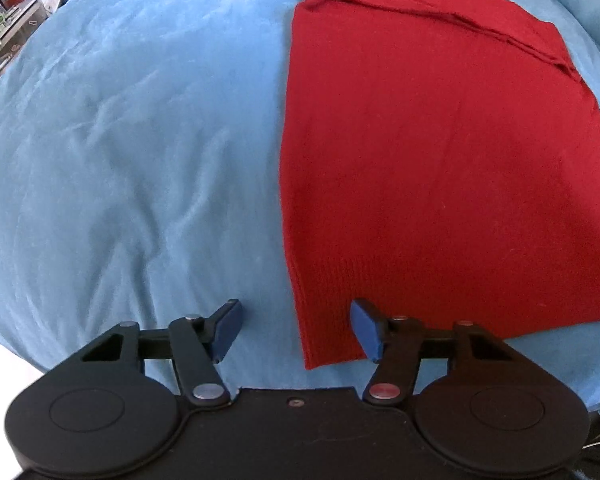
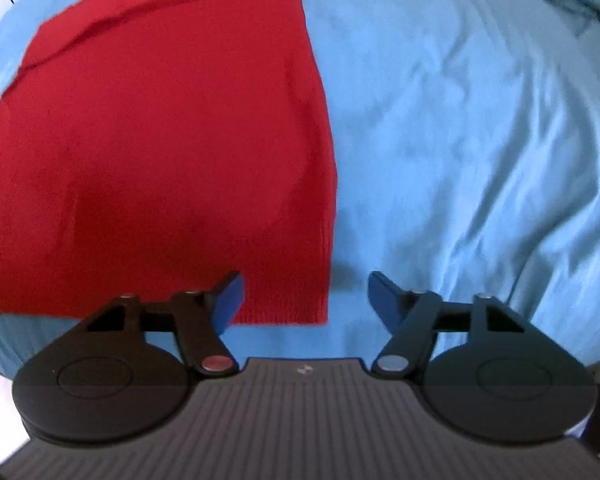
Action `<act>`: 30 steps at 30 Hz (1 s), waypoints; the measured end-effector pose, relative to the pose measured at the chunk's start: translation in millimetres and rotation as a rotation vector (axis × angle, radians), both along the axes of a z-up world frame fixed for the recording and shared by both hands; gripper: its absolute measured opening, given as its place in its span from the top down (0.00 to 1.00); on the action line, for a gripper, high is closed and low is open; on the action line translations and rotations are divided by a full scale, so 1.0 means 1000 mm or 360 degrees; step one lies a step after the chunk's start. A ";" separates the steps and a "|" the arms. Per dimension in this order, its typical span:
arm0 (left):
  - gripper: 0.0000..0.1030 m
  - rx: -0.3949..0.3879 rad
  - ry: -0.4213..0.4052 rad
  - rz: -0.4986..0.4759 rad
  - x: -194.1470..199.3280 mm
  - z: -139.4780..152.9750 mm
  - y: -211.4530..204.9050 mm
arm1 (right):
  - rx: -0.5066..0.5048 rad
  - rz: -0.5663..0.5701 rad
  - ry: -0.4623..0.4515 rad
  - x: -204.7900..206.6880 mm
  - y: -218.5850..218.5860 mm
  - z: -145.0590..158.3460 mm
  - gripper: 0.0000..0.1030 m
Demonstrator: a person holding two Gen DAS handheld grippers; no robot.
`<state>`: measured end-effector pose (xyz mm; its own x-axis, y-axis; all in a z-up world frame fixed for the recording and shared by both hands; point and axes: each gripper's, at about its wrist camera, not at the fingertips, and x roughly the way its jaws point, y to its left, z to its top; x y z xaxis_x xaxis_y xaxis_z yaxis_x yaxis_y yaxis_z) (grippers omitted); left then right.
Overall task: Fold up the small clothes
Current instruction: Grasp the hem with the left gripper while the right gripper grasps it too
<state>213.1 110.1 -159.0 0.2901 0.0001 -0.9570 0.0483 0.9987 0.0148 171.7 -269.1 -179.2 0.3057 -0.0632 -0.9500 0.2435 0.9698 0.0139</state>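
A red knitted garment (image 1: 440, 152) is laid flat on a blue bedcover (image 1: 132, 152), with both pairs of jaws held apart at its near hem.

In the left wrist view, the left gripper (image 1: 296, 330) is seen with its jaws spread wide and nothing between them but the garment's near left corner; the left blue pad (image 1: 228, 330) lies over the bedcover, the right one over the ribbed hem. A folded sleeve is seen across the far end, and cluttered shelves (image 1: 4, 20) at the far left. In the right wrist view, the right gripper (image 2: 306, 300) is likewise held wide apart, bracketing the near right corner of the garment (image 2: 152, 152), with wrinkled bedcover (image 2: 480, 140) to the right.
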 end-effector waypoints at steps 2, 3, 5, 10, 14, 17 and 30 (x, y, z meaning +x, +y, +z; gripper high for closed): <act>0.38 0.0013 -0.0002 -0.0015 0.000 -0.001 -0.002 | -0.0009 0.0006 0.0031 -0.004 0.002 -0.007 0.23; 0.39 0.0019 -0.0003 -0.0024 0.000 -0.002 -0.003 | -0.0006 0.0006 0.0036 -0.005 0.001 -0.010 0.23; 0.43 0.0015 0.0004 -0.0036 0.000 -0.002 -0.004 | 0.0007 -0.0020 0.0048 -0.003 0.000 -0.012 0.23; 0.63 0.0022 0.0013 -0.0094 -0.001 -0.002 -0.014 | 0.0037 -0.0012 0.0089 0.007 0.000 -0.014 0.29; 0.76 0.0027 0.0031 -0.0118 0.002 -0.005 -0.022 | 0.0059 -0.0001 0.0097 0.009 -0.004 -0.016 0.32; 0.83 0.0034 0.0062 -0.0100 0.010 -0.008 -0.020 | 0.0094 -0.0013 0.0110 0.014 -0.009 -0.016 0.39; 0.96 -0.0014 0.0098 -0.0007 0.031 0.020 -0.007 | 0.0246 -0.0007 0.0106 0.029 -0.026 0.016 0.79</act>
<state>244.0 103.6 -138.6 0.2305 -0.0097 -0.9730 0.0533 0.9986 0.0027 200.9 -294.8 -163.3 0.2418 0.0842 -0.9667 0.2528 0.9564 0.1465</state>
